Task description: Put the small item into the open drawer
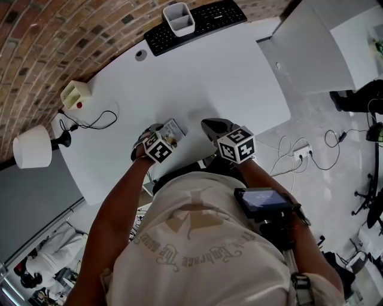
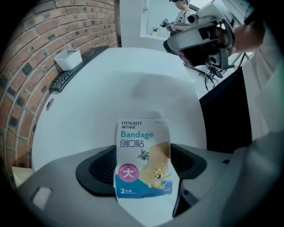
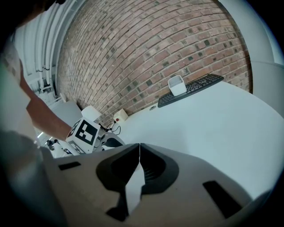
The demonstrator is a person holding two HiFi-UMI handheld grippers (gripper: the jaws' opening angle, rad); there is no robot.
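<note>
Both grippers hang over the near edge of the white desk [image 1: 197,72]. The left gripper [image 1: 161,134] is clamped on a bandage packet [image 2: 143,150], which stands upright between its jaws with the printed face toward that gripper's camera. The right gripper [image 3: 139,153], just beside it, has its jaws pressed together at the tips with nothing between them. At the desk's left end stands a white lamp [image 1: 33,146]. A black keyboard [image 1: 194,24] lies along the desk's far edge, with a white tray [image 1: 179,18] resting on it. A small cream box [image 1: 75,94] with a red button sits near the desk's left side.
</note>
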